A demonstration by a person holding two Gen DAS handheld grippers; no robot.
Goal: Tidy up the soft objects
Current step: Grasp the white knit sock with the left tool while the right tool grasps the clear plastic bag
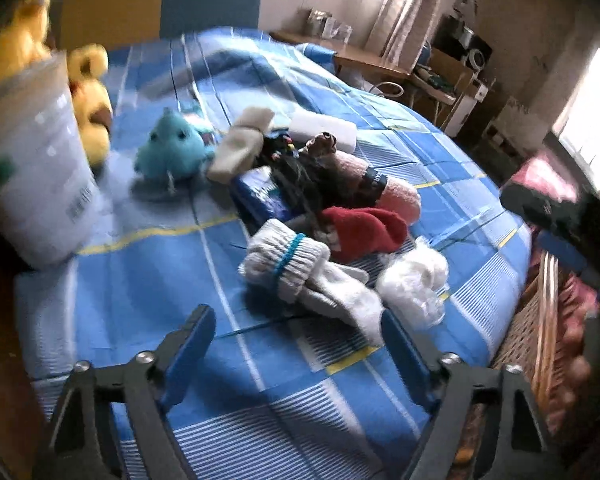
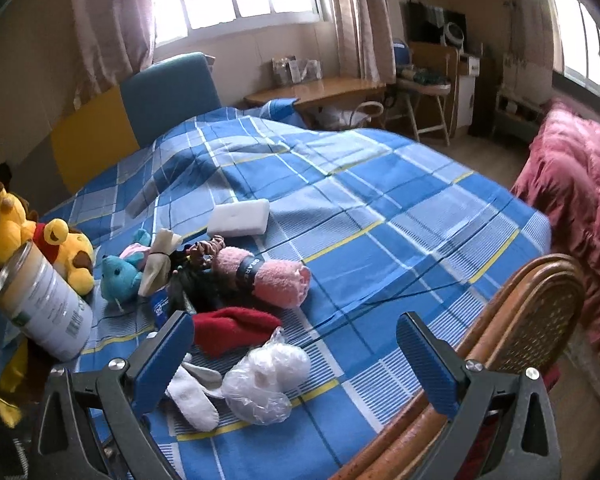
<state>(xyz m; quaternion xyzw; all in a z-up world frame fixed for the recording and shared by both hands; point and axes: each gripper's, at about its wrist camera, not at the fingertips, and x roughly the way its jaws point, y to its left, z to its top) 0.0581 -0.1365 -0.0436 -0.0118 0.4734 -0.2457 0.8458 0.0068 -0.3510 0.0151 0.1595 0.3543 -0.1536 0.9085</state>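
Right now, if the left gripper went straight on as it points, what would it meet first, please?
Probably the grey-white socks: they lie on the bedspread just beyond the open left gripper, though depth is hard to judge.

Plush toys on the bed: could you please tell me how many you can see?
3. A yellow bear in a red shirt and another yellow plush sit behind the white canister; a teal plush lies beside the sock pile. More may be hidden.

- Left wrist view sat low and near the bed (image 1: 140,280), facing the sock pile (image 1: 300,264).
- Right wrist view stood higher and farther back; both shared that pile (image 2: 236,328).
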